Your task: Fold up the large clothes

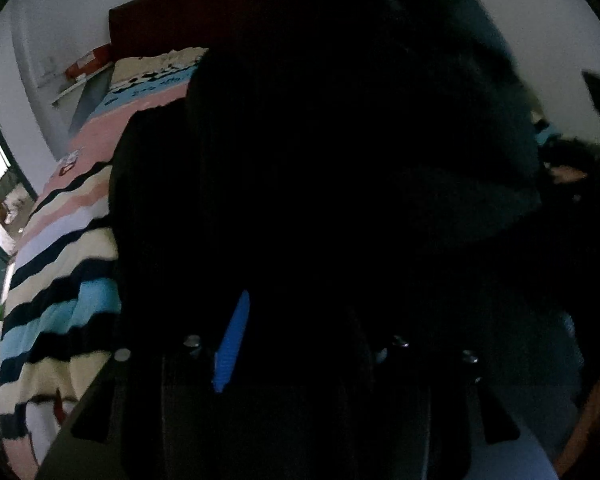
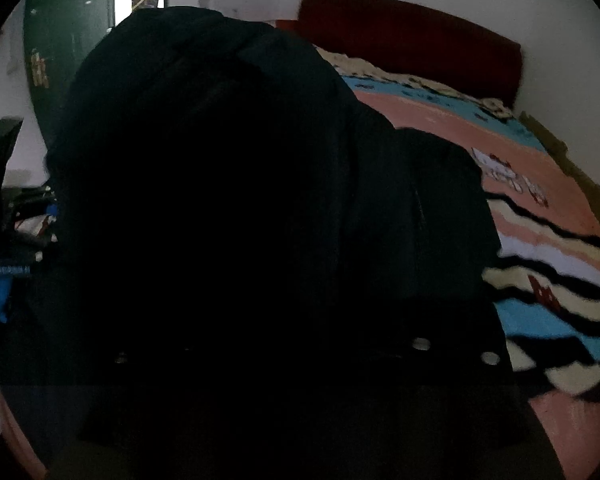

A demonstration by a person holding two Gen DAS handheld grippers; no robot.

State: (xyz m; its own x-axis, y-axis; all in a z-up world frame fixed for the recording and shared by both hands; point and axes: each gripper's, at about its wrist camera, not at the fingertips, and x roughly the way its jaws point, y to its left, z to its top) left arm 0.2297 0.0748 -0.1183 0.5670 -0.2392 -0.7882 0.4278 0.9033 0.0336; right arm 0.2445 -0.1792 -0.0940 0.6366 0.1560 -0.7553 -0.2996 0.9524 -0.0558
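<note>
A large black garment [image 1: 340,160] fills most of the left wrist view and hangs lifted above the bed. It also fills the middle of the right wrist view [image 2: 228,200]. My left gripper [image 1: 300,344] is buried in the dark cloth; one blue finger pad [image 1: 232,344] shows against it, and it looks shut on the garment. My right gripper [image 2: 268,352] is lost in the black cloth, and its fingers cannot be made out.
A striped blanket [image 1: 64,280] in pink, blue, cream and black covers the bed, also in the right wrist view [image 2: 548,280]. A dark red headboard [image 2: 412,36] stands against the white wall. A green door [image 2: 68,32] and a cluttered table [image 2: 20,232] are at the left.
</note>
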